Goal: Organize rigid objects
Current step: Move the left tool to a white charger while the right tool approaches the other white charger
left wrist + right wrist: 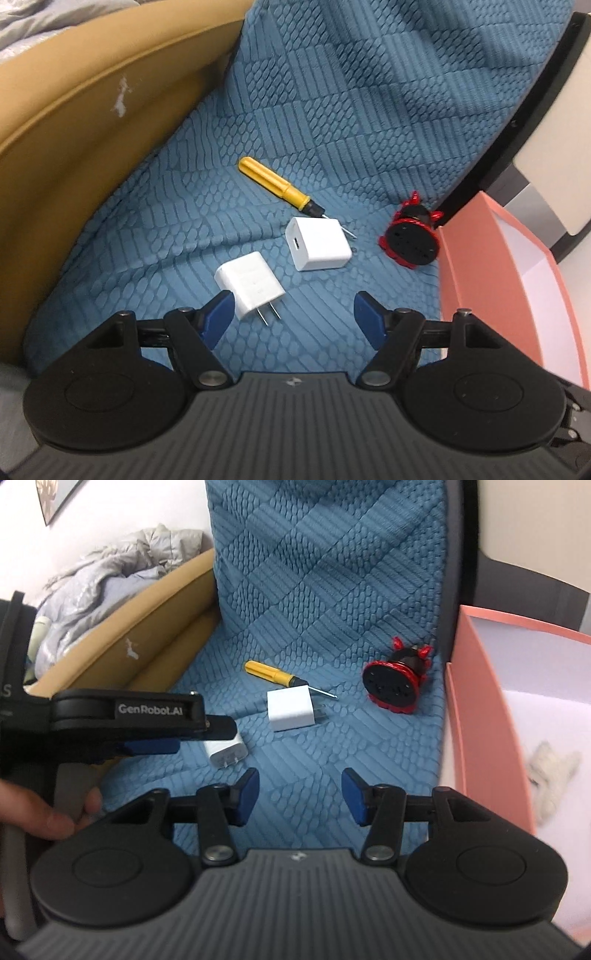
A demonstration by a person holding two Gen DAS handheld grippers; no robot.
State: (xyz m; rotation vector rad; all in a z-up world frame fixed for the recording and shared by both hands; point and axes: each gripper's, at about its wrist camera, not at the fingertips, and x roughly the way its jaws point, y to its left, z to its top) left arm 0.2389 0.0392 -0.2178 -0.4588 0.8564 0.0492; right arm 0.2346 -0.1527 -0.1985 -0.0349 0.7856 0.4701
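Observation:
On the blue textured seat cover (332, 110) lie two white plug chargers, a yellow-handled screwdriver (275, 184) and a round black-and-red gadget (412, 238). The near charger (251, 284) lies just ahead of my left gripper (293, 314), close to its left finger, prongs toward me. The far charger (317, 243) lies beyond, over the screwdriver's shaft. My left gripper is open and empty. My right gripper (300, 794) is open and empty, short of the far charger (291, 709). The left gripper (155, 734) reaches in from the left over the near charger (226, 752).
A pink open box (491, 266) stands at the right edge of the seat; in the right wrist view the box (491, 716) holds something white and fuzzy (552, 771). A tan armrest (92, 147) borders the left. Grey bedding (110, 587) lies behind.

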